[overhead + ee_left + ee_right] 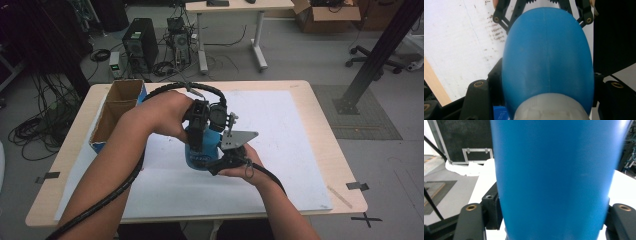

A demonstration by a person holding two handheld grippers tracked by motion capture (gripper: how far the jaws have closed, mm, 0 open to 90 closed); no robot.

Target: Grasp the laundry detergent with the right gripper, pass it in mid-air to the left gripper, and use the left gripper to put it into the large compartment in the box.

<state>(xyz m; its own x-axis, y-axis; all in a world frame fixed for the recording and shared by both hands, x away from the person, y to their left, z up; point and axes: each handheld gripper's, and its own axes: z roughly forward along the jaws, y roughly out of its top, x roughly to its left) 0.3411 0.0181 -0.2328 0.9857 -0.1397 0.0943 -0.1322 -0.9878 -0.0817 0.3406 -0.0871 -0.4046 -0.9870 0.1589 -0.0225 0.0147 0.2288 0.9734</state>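
The white sheet covering the wooden bench (300, 150) lies bare to the right and front of the upright blue plastic bottle (200, 152), while an open brown cardboard box with blue sides (117, 107) blocks the far-left corner.

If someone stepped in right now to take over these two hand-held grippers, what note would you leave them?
Left gripper: shut on the blue plastic bottle, gripping near its grey cap end.
Right gripper: jaws either side of the bottle's body; contact cannot be told.
Bottle: over the white sheet, mid-table.
Brown cardboard box: table's left edge.
Done: bottle in hand.
Left: probably work the cap; keep the left grip firm.
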